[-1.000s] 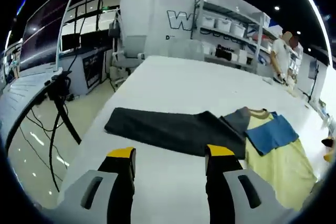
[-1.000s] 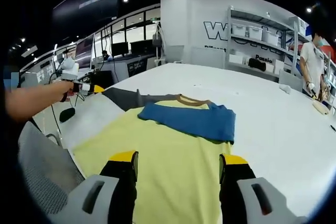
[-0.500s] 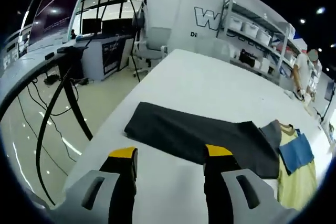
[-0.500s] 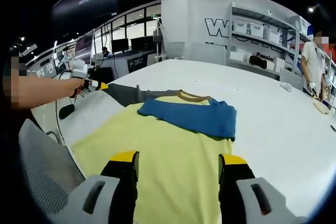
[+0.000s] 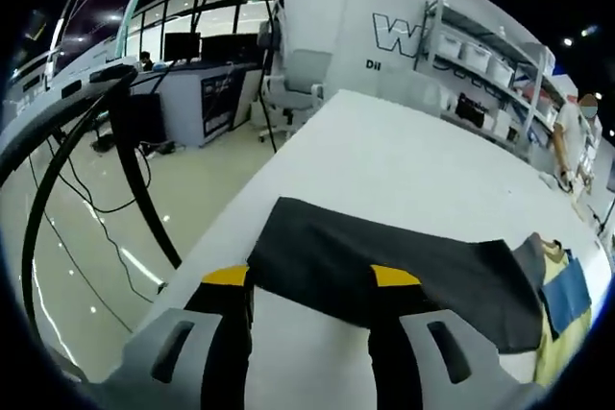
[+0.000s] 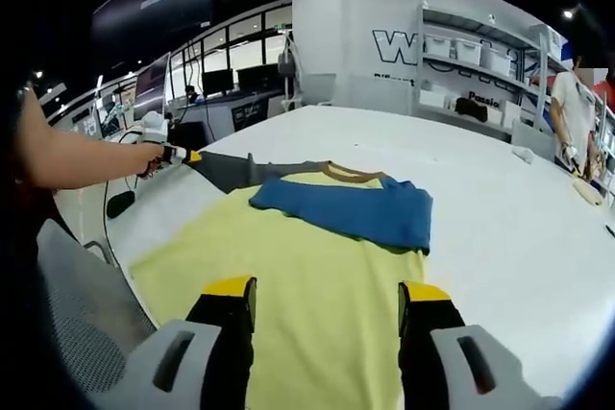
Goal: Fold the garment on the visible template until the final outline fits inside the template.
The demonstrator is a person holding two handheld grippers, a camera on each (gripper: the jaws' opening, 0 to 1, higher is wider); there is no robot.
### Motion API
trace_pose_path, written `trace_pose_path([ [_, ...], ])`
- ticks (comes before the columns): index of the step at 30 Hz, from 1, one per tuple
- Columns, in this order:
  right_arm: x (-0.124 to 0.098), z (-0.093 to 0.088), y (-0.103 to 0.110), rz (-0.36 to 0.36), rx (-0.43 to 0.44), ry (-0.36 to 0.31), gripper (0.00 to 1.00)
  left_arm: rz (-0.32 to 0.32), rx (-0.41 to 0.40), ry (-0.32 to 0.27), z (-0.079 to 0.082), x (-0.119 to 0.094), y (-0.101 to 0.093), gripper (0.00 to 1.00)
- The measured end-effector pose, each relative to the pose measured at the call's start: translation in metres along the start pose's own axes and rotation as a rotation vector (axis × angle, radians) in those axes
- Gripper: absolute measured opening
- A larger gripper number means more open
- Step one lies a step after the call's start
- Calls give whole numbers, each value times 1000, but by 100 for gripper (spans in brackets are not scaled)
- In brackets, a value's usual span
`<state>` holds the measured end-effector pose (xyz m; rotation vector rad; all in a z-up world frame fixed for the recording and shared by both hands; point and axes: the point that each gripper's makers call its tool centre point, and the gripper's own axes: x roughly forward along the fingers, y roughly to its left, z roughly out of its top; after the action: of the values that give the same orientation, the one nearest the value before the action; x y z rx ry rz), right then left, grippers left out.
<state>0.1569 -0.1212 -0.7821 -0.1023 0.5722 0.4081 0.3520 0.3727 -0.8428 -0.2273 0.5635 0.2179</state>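
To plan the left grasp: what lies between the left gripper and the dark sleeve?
Nothing. In the left gripper view, the left gripper has its yellow tips at the near edge of the dark sleeve; below the edge there is bare white table.

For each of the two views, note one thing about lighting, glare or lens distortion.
Left gripper view: ceiling lights throw bright glare streaks on the glossy floor, and the fisheye lens bows the white table edge. Right gripper view: even overhead light, only soft shadows on the yellow shirt, whose blue sleeve stays sharp.
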Motion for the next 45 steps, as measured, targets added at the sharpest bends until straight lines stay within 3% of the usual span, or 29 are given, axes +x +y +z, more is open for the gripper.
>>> trace_pose_path([
  [4,1,-1,-1,-1,3,5,58,10,-13,-3,6,6,4,38],
  [11,0,-3,-4,-10,2,11,58,84,3,19,10,12,18,14],
  [16,0,-4,-3,-7,-7,18,57,96,5,23,9,14,19,0],
  [22,1,-4,-2,-6,-8,18,57,93,17,24,8,13,15,0],
  [28,0,-2,-1,-2,-12,10,56,91,40,-43,24,1,8,0],
  [34,-1,2,0,4,-16,-5,56,112,0,-84,29,-19,11,0],
  [45,-3,9,8,34,-38,-33,56,160,-52,-94,6,-50,30,0],
])
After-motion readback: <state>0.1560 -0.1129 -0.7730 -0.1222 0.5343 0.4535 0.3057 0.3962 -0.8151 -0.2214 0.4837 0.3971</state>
